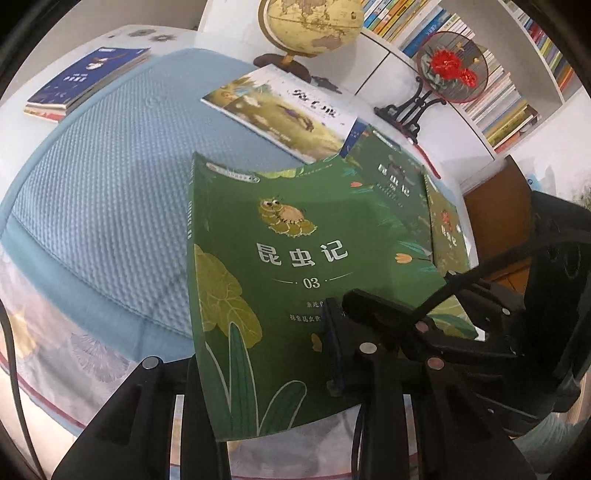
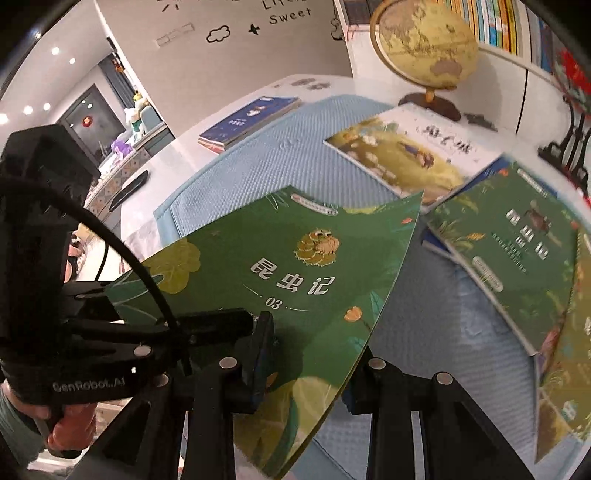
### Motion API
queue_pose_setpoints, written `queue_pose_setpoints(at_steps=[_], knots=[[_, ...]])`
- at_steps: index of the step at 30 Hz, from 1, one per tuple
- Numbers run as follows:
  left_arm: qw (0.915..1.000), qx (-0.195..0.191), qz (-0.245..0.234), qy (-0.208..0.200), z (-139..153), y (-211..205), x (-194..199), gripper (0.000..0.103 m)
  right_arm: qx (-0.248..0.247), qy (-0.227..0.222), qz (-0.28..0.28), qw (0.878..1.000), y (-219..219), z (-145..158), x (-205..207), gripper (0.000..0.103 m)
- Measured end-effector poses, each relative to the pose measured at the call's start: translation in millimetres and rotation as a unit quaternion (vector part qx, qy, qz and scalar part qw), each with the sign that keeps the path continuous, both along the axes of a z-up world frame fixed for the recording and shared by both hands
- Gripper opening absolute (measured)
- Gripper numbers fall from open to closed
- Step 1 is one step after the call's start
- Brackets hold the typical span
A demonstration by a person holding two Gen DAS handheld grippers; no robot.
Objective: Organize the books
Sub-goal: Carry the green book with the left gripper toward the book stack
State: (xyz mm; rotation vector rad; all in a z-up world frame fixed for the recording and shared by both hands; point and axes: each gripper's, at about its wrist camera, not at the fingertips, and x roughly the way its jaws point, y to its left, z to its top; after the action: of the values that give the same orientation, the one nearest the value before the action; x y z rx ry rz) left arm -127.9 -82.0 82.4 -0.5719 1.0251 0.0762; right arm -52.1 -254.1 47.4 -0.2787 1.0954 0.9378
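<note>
Both of my black tools grip one thin green paperback book (image 1: 295,258): my left tool (image 1: 266,373) clamps its bottom edge, my right tool (image 2: 314,373) its lower right corner, jaws nearly closed, lifting it above the blue textured mat (image 1: 110,166).

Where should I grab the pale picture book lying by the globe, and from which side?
Take the picture book by its near left corner, which lies free on the blue mat. Come in low from the mat side. Its right end is overlapped by the green books, and the globe stands behind it.
</note>
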Motion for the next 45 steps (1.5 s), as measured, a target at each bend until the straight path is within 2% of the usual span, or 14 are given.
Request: queue_pose_setpoints(at_steps=[5, 13, 20, 26, 32, 37, 45], knots=[[1.0, 0.002, -0.008, -0.002, 8.1, 0.4, 8.1, 0.028, -0.002, -0.028, 0.01, 1.0, -1.5, 11.1, -4.4, 0.03], [0.9996, 0.023, -0.015, -0.008, 22.6, 2.4, 13.2, 0.028, 0.023, -0.029, 0.005, 0.999, -3.9, 18.5, -0.8, 0.03], [0.9987, 0.041, -0.009, -0.028, 47.7, 34.2, 12.8, 0.028, 0.045, -0.042, 0.013, 0.998, 25.9, 39.0, 6.2, 0.03], [0.9971, 0.052, 0.008, -0.054, 64.6, 99.8, 6.8, 0.028, 0.058, -0.063, 0.022, 0.996, 93.3, 54.2, 11.0, 0.031], [0.9958, 0.061, 0.003, -0.068, 66.1, 192.6, 0.4, 0.028, 0.046, -0.085, 0.018, 0.995, 196.2, 56.2, 6.8, 0.031], [0.9964, 0.054, -0.005, -0.065, 59.5, 277.5, -1.1, 0.027, 0.051, -0.075, 0.003, 0.996, 277.5, 47.3, 7.2, 0.031], [0.9944, 0.069, -0.045, -0.066, 61.0, 360.6, 18.2, 0.028, 0.063, -0.057, -0.042, 0.995, 363.8, 38.4, 27.9, 0.031]])
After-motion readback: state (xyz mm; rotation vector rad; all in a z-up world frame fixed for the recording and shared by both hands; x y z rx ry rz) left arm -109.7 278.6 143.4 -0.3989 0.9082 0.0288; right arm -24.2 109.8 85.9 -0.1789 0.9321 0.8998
